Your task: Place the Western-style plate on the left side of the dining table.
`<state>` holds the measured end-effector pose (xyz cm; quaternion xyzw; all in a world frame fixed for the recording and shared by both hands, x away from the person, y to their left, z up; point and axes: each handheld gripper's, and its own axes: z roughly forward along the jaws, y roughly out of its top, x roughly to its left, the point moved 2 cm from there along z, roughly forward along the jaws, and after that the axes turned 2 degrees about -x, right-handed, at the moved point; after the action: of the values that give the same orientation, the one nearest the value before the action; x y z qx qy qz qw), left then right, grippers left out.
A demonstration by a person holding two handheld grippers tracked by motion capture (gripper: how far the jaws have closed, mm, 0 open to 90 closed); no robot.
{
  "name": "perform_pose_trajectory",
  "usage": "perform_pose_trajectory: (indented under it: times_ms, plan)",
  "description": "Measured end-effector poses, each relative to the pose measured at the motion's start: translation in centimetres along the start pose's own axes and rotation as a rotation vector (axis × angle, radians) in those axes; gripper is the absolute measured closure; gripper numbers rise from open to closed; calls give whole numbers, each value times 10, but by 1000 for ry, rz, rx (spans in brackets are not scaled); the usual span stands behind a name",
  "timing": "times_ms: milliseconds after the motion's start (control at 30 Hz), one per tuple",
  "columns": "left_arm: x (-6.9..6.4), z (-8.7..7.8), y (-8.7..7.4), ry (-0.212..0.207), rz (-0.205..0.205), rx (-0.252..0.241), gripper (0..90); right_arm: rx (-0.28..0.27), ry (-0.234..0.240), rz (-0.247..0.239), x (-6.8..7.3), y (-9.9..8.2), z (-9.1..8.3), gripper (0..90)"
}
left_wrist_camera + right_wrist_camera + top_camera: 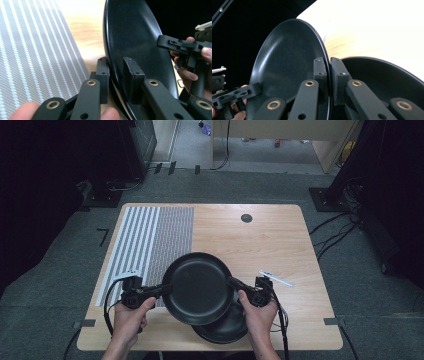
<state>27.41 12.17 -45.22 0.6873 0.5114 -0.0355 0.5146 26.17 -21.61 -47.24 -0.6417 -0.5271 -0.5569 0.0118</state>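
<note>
A black plate (197, 287) is held tilted above the table between both grippers. My left gripper (164, 290) is shut on its left rim, and in the left gripper view that gripper (116, 66) has one jaw on each side of the plate (135, 37). My right gripper (234, 283) is shut on the opposite rim. In the right gripper view this gripper (329, 71) pinches the plate (287, 57) tightly at its edge. A second black plate (225, 330) lies flat on the table under the first one, and its inside (382, 77) lies to the right of the jaws.
The wooden table (260, 240) carries a grey striped mat (145, 240) on its left half. A small white object (276, 278) lies to the right of my right gripper. A round black grommet (246, 218) sits near the far edge. Cables trail off the front.
</note>
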Motion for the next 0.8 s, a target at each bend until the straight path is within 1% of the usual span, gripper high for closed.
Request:
perform_pose_trajectory:
  times_ms: [167, 233, 333, 400, 467, 500, 533, 633, 733, 800]
  plan:
    - [13, -11, 11, 2, -14, -31, 775, 9, 9, -9, 13, 7, 19, 841]
    - [20, -16, 16, 5, -30, -51, 779, 15, 14, -12, 19, 10, 27, 840]
    - [31, -22, 22, 9, -48, -63, 782, 26, 19, -26, 28, 15, 41, 841]
    - [39, -26, 26, 18, -62, -75, 783, 38, 21, -30, 33, 18, 51, 840]
    - [45, -29, 28, 27, -73, -82, 783, 62, 24, -36, 40, 23, 68, 838]
    - [48, -30, 29, 32, -79, -86, 783, 62, 24, -36, 40, 23, 68, 838]
    - [52, -32, 31, 41, -86, -90, 782, 66, 23, -39, 41, 24, 72, 838]
    - [62, -35, 34, 52, -108, -108, 782, 93, 19, -42, 47, 28, 90, 836]
    - [73, -39, 37, 57, -134, -126, 784, 111, 15, -53, 53, 33, 104, 834]
    - [79, -42, 39, 66, -150, -143, 785, 123, 20, -60, 57, 36, 114, 833]
